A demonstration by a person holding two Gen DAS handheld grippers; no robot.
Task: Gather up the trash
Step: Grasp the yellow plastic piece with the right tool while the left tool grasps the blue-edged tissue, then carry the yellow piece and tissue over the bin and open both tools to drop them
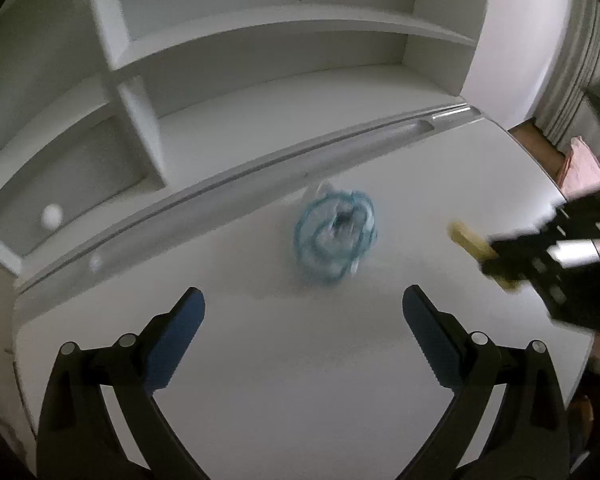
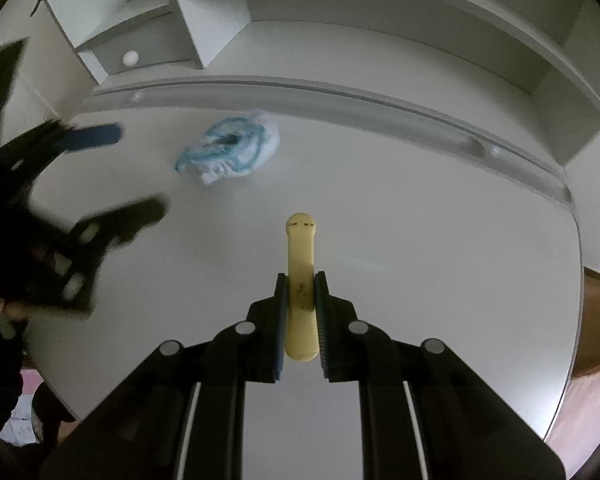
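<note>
This looks like a room in a home. A white built-in shelving unit [image 1: 260,32] with open cubbies stands directly behind a white desk surface [image 1: 280,360]. Right of that desk hang pale pleated curtains [image 1: 580,64] above a wooden floor [image 1: 536,140].

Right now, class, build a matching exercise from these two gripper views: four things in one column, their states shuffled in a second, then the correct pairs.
Things:
1. right gripper
2. left gripper
3. blue and white wrapper
4. yellow banana-like piece

States:
A. crumpled, lying on the white table
B. jaws wide apart, nothing between them
C. clamped between two pads
D. shut on something yellow

Pairs: 1-D, 2-B, 3-A, 4-C
</note>
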